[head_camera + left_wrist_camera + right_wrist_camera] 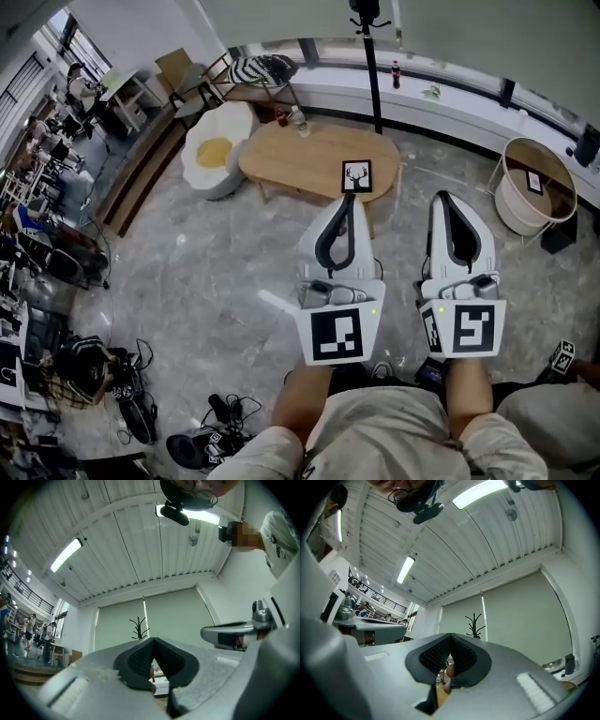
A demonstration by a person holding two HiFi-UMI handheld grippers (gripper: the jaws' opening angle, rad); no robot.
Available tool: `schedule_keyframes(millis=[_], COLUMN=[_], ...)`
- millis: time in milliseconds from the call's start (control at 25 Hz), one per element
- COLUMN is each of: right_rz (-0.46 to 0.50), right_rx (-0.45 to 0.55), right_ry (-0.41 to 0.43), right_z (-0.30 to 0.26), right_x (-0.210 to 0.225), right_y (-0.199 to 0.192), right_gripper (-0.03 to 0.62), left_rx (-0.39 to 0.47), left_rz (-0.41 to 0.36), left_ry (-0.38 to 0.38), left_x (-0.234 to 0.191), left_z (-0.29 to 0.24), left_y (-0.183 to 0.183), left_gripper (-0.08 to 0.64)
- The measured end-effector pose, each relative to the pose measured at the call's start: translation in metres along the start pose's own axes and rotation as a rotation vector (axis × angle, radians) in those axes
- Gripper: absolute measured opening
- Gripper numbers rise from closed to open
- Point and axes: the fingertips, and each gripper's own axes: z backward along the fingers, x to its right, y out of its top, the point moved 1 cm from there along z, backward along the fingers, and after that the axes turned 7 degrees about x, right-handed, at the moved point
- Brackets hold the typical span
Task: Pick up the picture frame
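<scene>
The picture frame (356, 176), black-edged with a deer-head print, stands upright near the front edge of the oval wooden table (300, 159). My left gripper (348, 200) is shut and empty, its tip just short of the frame in the head view. My right gripper (443, 198) is shut and empty too, to the right of the table and apart from the frame. Both gripper views point upward at the ceiling and blinds; the left gripper (153, 641) and right gripper (450, 637) show jaws closed together, and the frame is hidden in both.
A white-and-yellow egg-shaped seat (217, 148) sits left of the table, and bottles (298, 120) stand at its far edge. A round white basket (534, 187) stands on the right, a black stand pole (372, 66) behind the table. Cables and gear (211, 436) lie on the marble floor near my feet.
</scene>
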Motion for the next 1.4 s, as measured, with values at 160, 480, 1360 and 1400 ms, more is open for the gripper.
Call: schedule_keyframes(millis=[160,480,1360,1400], right_rz=[0.0,0.037,0.089,0.089], right_rx=[0.003,-0.015,-0.069,-0.069], right_ry=[0.001,0.002,-0.065,-0.067], right_z=[-0.01,-0.049,-0.233,-0.239], right_x=[0.001,-0.002,-0.041,-0.041], right_y=[-0.007,-0.039,-0.119,-0.121], right_gripper=[0.002,0.002,0.002,0.002], left_rx=[-0.002,0.001,0.005,0.006], left_rz=[-0.001,0.026,0.109,0.109], left_ry=[0.006,0.001,-0.052,-0.056], left_x=[-0.005,-0.031,-0.181,-0.184], left_z=[-0.008,-0.042,-0.181,-0.186], left_y=[-0.008,-0.04,-0.114,-0.116], left_gripper=[0.005,0.005,0.005,0.005])
